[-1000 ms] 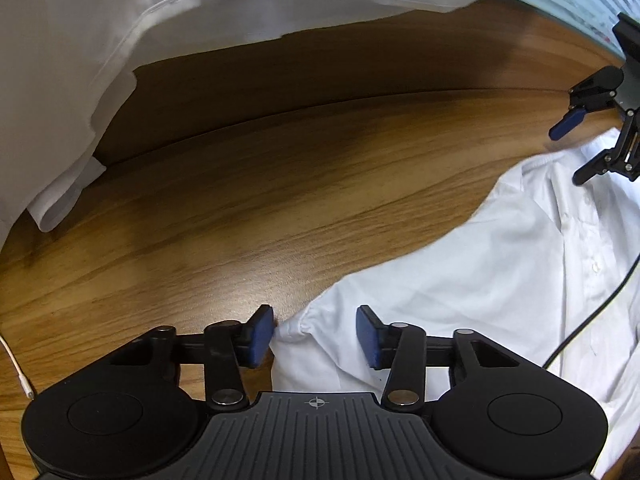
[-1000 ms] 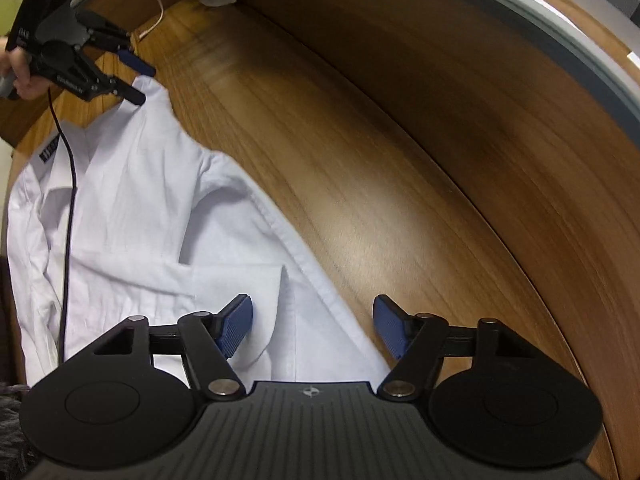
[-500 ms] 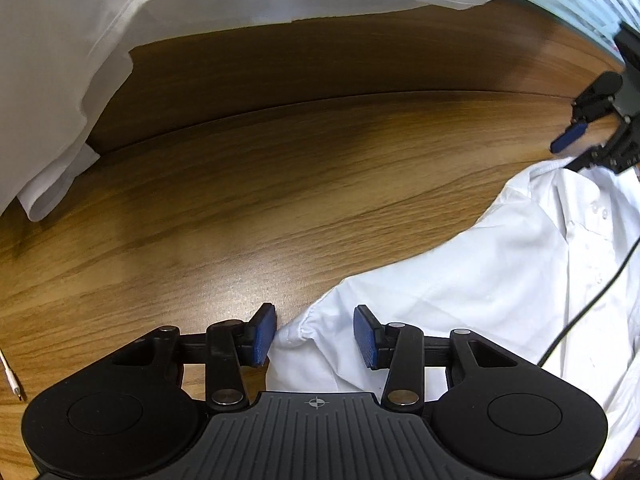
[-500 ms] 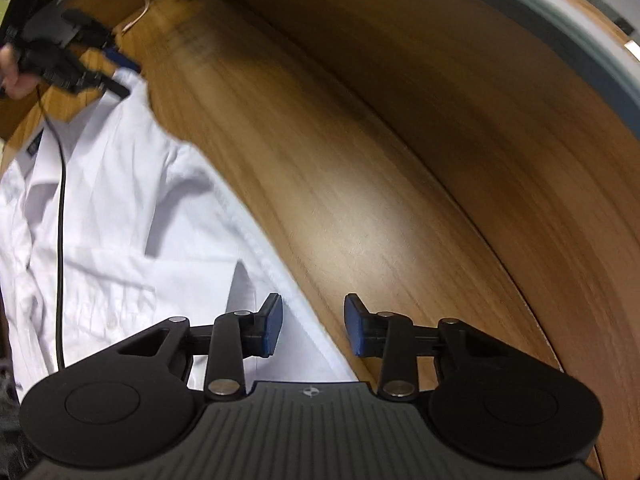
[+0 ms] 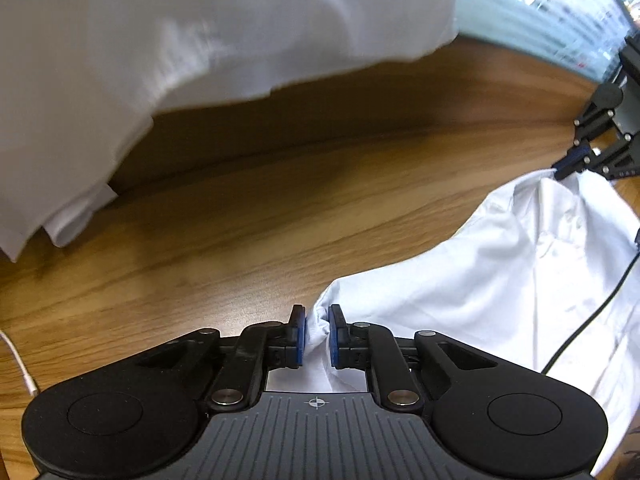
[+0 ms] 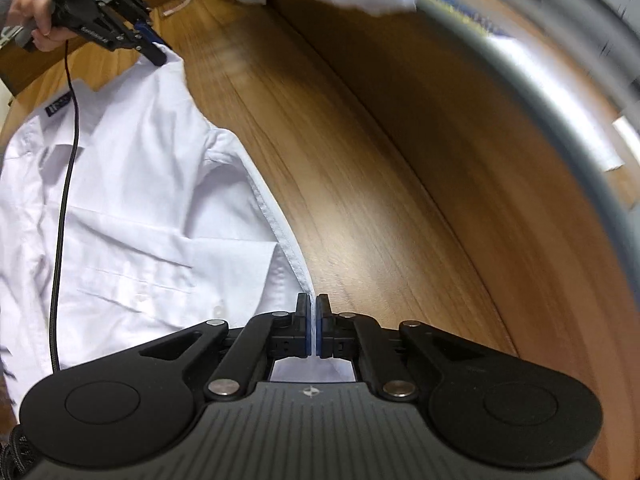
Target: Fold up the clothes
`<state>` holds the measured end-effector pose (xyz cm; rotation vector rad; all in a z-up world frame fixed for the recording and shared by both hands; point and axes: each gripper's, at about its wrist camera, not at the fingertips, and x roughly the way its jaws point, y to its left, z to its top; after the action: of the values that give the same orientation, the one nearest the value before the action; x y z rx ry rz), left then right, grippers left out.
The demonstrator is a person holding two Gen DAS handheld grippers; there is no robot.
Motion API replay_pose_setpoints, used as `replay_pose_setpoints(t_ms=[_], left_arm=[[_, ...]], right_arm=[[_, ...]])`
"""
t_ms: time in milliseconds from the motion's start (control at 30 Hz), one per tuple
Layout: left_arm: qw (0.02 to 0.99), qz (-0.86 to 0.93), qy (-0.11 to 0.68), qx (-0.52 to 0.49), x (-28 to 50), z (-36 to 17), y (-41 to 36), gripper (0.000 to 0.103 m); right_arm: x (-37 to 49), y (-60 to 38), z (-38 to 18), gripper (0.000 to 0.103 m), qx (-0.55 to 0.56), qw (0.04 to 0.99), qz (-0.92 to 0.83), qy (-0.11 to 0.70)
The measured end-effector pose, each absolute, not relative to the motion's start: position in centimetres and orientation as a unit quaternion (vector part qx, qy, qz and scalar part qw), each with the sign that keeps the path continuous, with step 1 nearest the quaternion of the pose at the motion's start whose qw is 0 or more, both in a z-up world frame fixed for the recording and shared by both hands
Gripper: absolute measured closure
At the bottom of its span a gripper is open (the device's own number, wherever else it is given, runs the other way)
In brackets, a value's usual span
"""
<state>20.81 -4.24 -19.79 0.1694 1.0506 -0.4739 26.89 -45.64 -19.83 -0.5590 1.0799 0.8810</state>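
Left wrist view: left gripper [image 5: 317, 334] is closing its jaws, pinching a bunched corner of the white shirt [image 5: 500, 264], which is lying on the wooden table [image 5: 240, 220]. More white cloth [image 5: 180, 40] is sitting at the far side.

Right wrist view: right gripper [image 6: 313, 330] is pressed together, clamping the shirt's hem edge. A hand [image 6: 34, 20] is holding the left gripper at the far corner; a black cable [image 6: 64, 200] is trailing over the shirt.

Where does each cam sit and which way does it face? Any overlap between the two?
Left wrist: on the left gripper, looking steeply down at the wooden table; jaws closing on a bunched corner of the white shirt.
Right wrist: on the right gripper, angled down, shut on the shirt's edge; a hand shows.
Shared: shirt, table, each other's gripper.
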Motion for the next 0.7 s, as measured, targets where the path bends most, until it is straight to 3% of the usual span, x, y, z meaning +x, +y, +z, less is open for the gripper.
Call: replay_pose_setpoints(t_ms=[367, 500, 700], left_arm=[[0.871, -0.257, 0.393, 0.142, 11.7, -14.7, -3.8, 0.089], [0.871, -0.269, 0.378, 0.16, 8.4, -15.1, -4.3, 0.089], [0.85, -0.28, 0.4, 0.199, 4.8, -17.2, -4.9, 0.088]], right_arm=[[16.2, -44.8, -13.2, 0.101, -0.272, 0.773, 0.367, 0.439], [10.9, -43.9, -13.2, 0.101, -0.271, 0.783, 0.35, 0.437], [3.9, -41.7, -17.7, 0.101, -0.269, 0.787, 0.319, 0.455]])
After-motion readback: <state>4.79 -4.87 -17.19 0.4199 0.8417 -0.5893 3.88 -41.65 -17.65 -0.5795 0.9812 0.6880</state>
